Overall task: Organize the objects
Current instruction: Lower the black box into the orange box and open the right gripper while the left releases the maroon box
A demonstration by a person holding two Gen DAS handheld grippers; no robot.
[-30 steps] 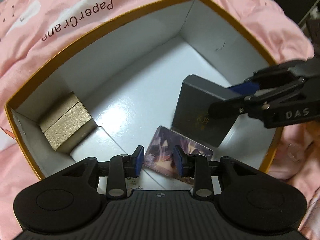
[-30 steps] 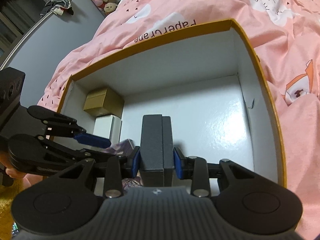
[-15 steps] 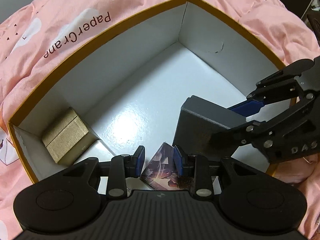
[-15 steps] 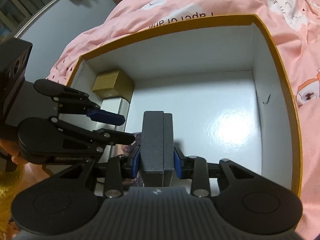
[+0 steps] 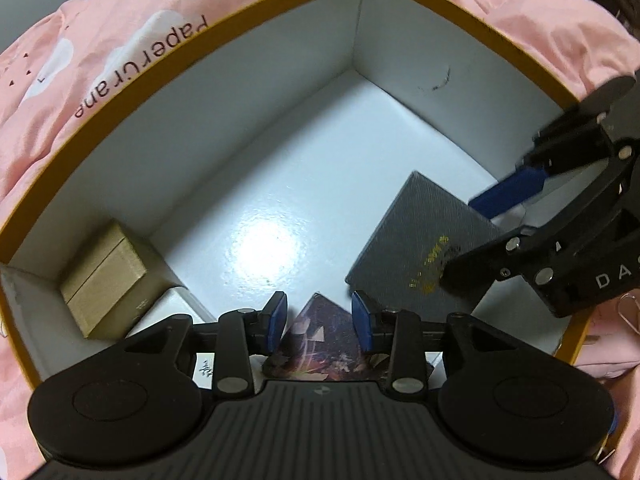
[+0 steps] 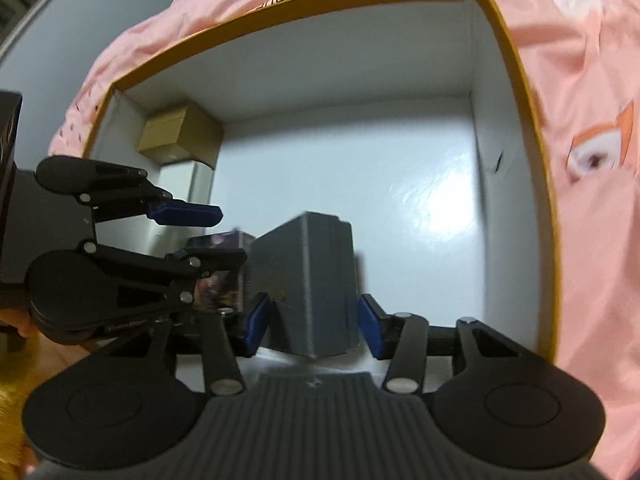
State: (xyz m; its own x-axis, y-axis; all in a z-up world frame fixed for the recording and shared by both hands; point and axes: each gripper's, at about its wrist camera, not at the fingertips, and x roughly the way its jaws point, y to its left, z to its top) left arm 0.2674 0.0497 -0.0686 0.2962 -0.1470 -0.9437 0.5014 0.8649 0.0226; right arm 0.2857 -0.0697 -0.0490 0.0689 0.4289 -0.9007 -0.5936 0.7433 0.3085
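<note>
**A:** Where are we, measured from the big box?

**B:** Both our tools reach over the near rim of the large open box (image 5: 280,12), white inside with a mustard edge, sitting on a pink quilt (image 5: 100,32). Our left gripper (image 5: 318,322) is low at the near wall, jaws spread, with a dark picture-printed box (image 5: 320,336) lying between the blue pads; no pad visibly touches it.

**A:** And the right one?

**B:** Our right gripper (image 6: 314,326) stands beside the left, further toward the box's right wall. Its jaws are spread too, gaps showing on both sides of the grey box (image 6: 308,280), which sits tilted on one lower corner on the box floor. In the left view the same grey box (image 5: 420,248) leans at an angle, gold lettering facing up, its near edge just beside the picture-printed one.

**A:** What else sits along the walls?

**B:** A gold box (image 5: 104,276) fills the far left corner, touching the walls. A white box (image 5: 168,308) touches its near side along the left wall.

**A:** Where is the open floor?

**B:** The middle, the back wall and the whole far right corner of the box show bare glossy white floor. The right wall carries a small dark scuff (image 5: 438,82).
</note>
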